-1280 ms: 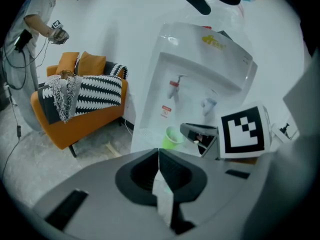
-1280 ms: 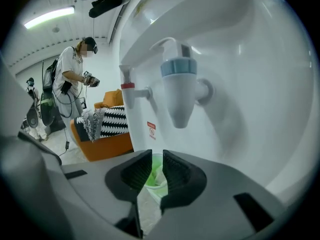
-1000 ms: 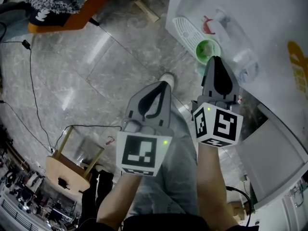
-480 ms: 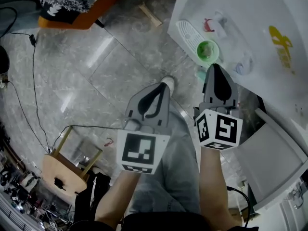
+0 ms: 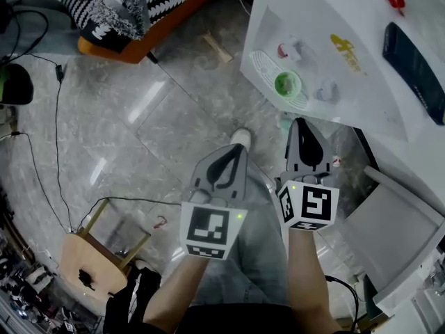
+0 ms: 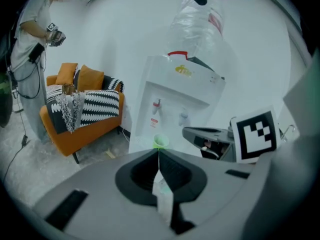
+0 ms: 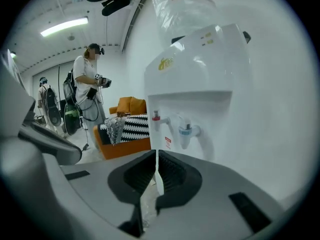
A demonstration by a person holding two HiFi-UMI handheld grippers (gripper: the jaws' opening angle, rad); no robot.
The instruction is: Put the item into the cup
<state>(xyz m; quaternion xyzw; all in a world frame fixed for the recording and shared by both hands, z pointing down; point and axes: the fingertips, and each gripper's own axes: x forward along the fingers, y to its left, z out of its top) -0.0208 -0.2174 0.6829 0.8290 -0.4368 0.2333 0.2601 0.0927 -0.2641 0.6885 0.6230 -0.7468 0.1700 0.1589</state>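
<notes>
A green cup (image 5: 286,84) stands on the white drip tray (image 5: 267,62) of a water dispenser (image 5: 327,19), under its taps. In the left gripper view the cup (image 6: 160,142) shows just past my jaw tips. My left gripper (image 5: 235,150) hangs over the floor, short and left of the dispenser. It is shut (image 6: 159,155) on a thin pale packet (image 6: 163,200) that hangs between the jaws. My right gripper (image 5: 304,122) points at the dispenser's foot, below the cup. It is shut (image 7: 156,155) with nothing seen between its jaws.
The dispenser (image 7: 200,99) has a red tap (image 7: 156,118), a blue tap (image 7: 186,130) and a clear bottle on top. An orange sofa (image 5: 139,5) with a striped throw stands at the back left, and a wooden stool (image 5: 97,245) at the lower left. Cables cross the floor. A person (image 7: 87,94) stands by the sofa.
Both grippers have drawn back from the cup. The right jaw tips, close under the cup a second ago, now sit well below it. More of the dispenser's top shows.
</notes>
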